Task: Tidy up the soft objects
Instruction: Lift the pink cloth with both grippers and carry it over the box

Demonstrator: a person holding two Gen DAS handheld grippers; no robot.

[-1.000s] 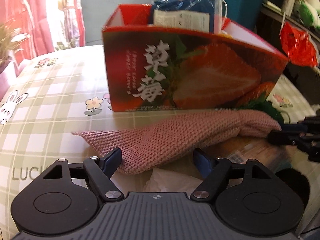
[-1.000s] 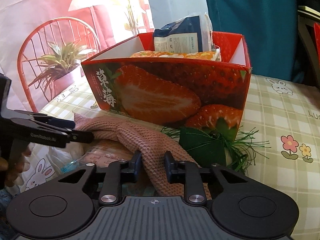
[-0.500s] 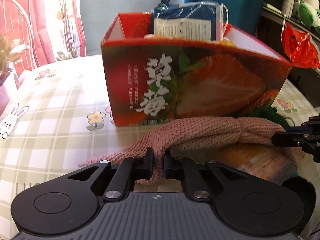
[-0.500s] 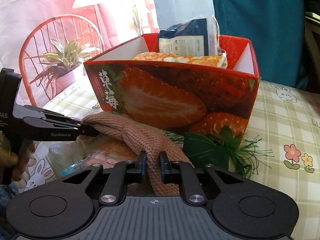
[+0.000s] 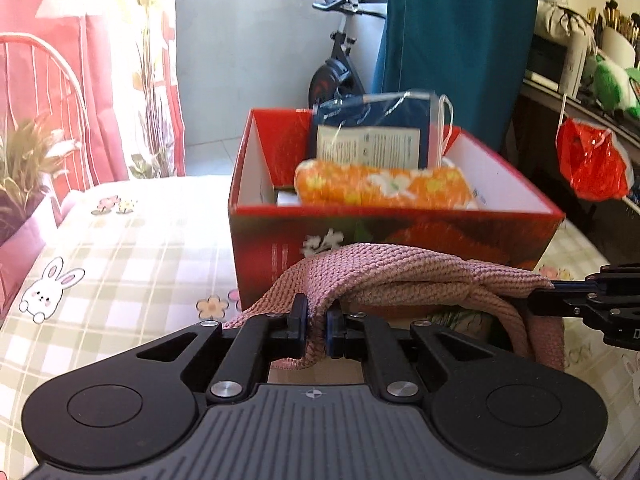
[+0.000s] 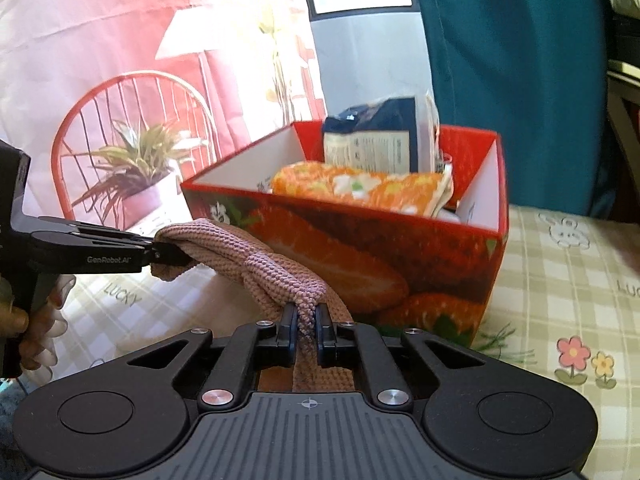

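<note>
Between both sets of tongs, a pink knitted cloth (image 5: 404, 276) hangs stretched just in front of a red strawberry-printed box (image 5: 400, 232). Left tongs (image 5: 316, 326) are pressed together on one bunched end of the cloth; right tongs (image 6: 306, 330) pinch the other end, a loose tail drooping below them. Each set shows in the other's view, the left tongs (image 6: 160, 254) entering from the frame's left with a person's hand (image 6: 36, 320) on the grip, the right tongs (image 5: 540, 298) reaching in from the frame's right. Held clear of the tabletop (image 5: 120, 280) with its checked bunny-and-flower cover, the cloth sags slightly in the middle, about level with the box's near wall and not yet over its rim. Inside the box already lie an orange floral roll (image 5: 384, 188) and, upright behind it, a blue plastic-wrapped packet (image 5: 372, 136). Judged from this, part of the sorting is done; the pink cloth is mid-transfer, and carrying it over the wall, lowering it in beside the roll and letting go remain. Something green (image 6: 500, 344) peeks from beside the box's base and may also await sorting
</note>
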